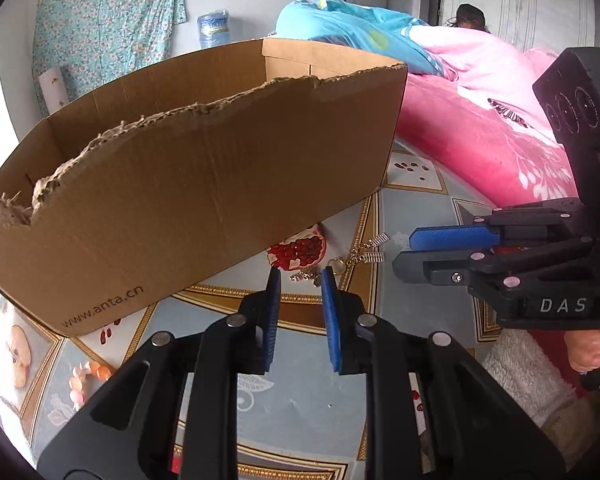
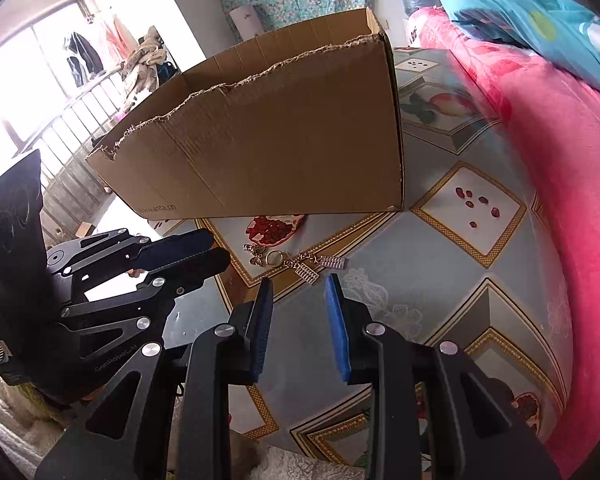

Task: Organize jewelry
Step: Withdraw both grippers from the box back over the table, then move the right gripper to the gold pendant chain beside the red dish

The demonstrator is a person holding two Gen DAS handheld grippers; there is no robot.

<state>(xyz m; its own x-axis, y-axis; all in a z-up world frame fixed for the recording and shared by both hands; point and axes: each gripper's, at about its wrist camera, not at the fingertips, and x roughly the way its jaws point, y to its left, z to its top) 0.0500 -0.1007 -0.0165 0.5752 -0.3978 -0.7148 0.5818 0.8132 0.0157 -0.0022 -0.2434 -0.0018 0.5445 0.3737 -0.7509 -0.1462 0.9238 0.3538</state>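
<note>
A patterned tablecloth (image 2: pixel 440 248) with fruit prints covers the table. On it stands a torn-edged cardboard box (image 2: pixel 284 136), open at the top. Just in front of the box, on the cloth, lies a small tangle of silver jewelry (image 2: pixel 296 262) — a ring, a butterfly charm and tiny abacus-shaped pendants on a chain. In the left wrist view a peach bead bracelet (image 1: pixel 86 380) lies near the table's left edge, well apart from the silver pieces.

The left gripper (image 1: pixel 300 276) points down at the silver tangle, its blue pads a narrow gap apart and empty. The right gripper (image 2: pixel 298 284) approaches from the other side, its gap slightly wider, also holding nothing. Neither touches the jewelry.

The step in hand looks like the first pick-up. To do it well, lower one gripper only, straddle a solid part such as the ring or a pendant — not the thin chain — then close gently and lift slowly so the tangle doesn't snag the cloth.
</note>
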